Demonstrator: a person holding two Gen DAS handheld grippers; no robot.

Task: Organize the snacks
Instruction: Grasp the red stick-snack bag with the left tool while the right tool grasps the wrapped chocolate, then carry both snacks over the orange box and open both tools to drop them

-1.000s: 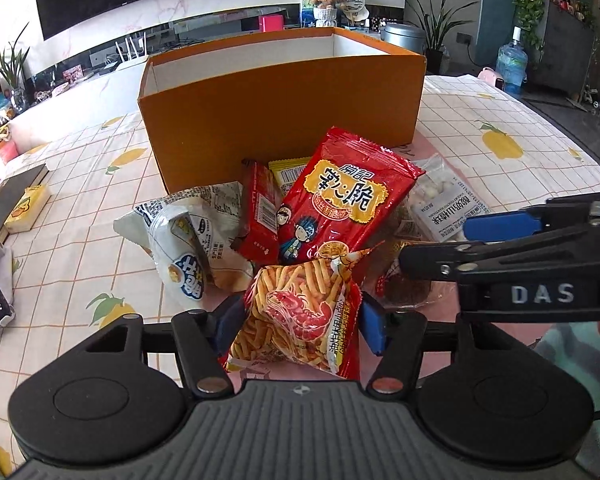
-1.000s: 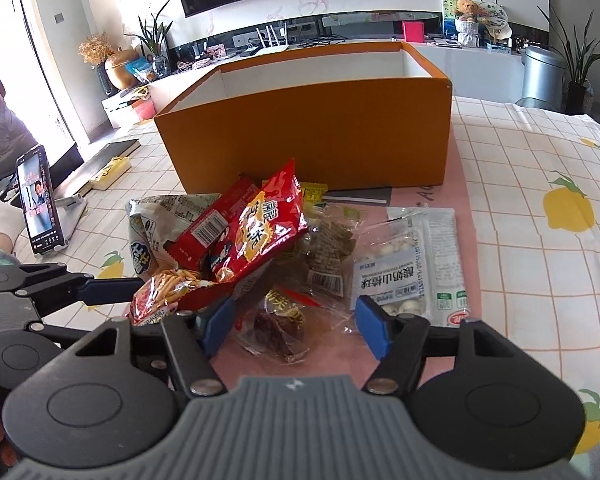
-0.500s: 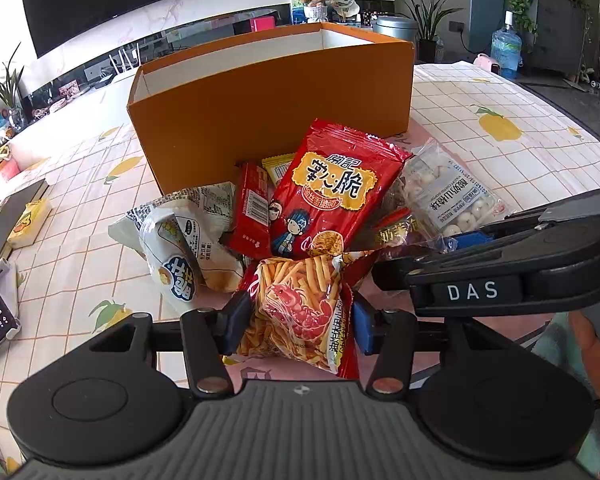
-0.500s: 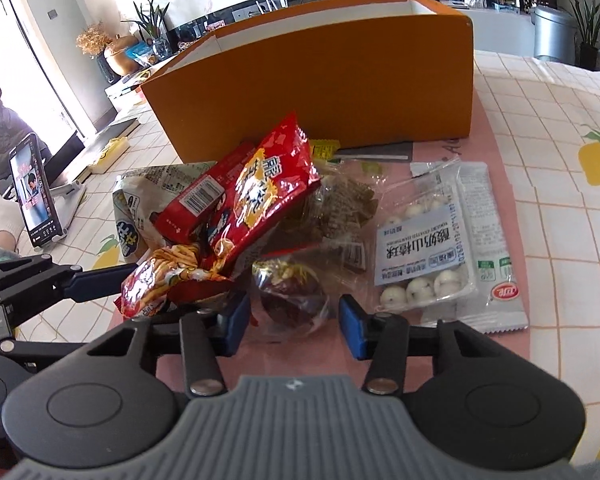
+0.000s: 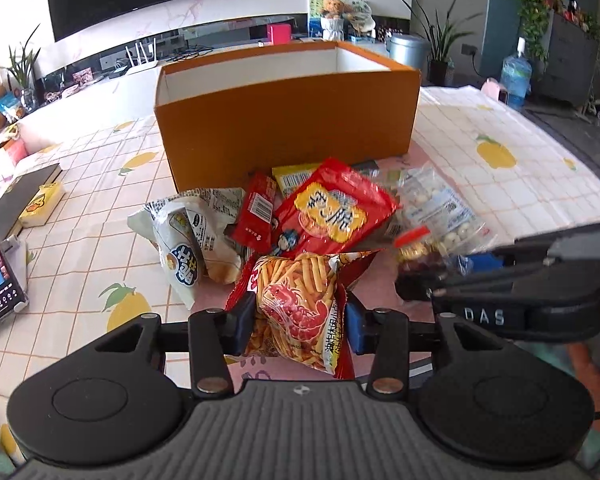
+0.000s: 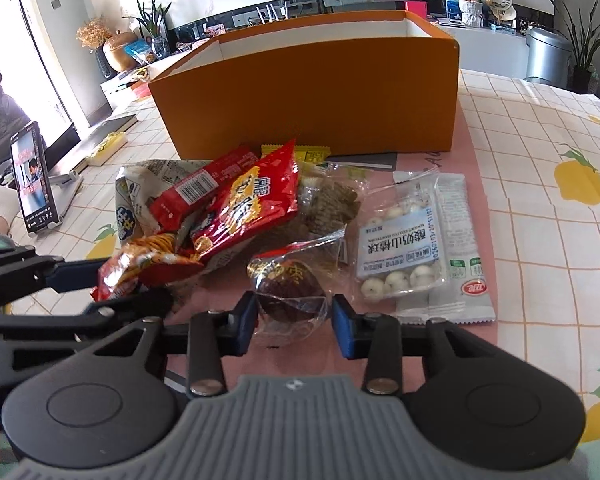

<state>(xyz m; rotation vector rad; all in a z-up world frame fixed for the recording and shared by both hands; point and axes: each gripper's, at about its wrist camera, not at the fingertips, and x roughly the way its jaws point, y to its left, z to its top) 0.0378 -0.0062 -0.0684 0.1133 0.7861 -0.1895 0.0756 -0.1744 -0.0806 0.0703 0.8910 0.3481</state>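
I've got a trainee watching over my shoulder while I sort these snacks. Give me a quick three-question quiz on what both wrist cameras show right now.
1. True or false: the left gripper is shut on the shrimp stick bag.
2. Which packet sits between the right gripper's fingers: A) the yogurt ball pack, B) the clear packet of dark fruit, C) the big red bag?
3. What stands behind the snack pile?

Key
1. True.
2. B; the left finger touches it, the right shows a gap.
3. The orange box, open-topped.
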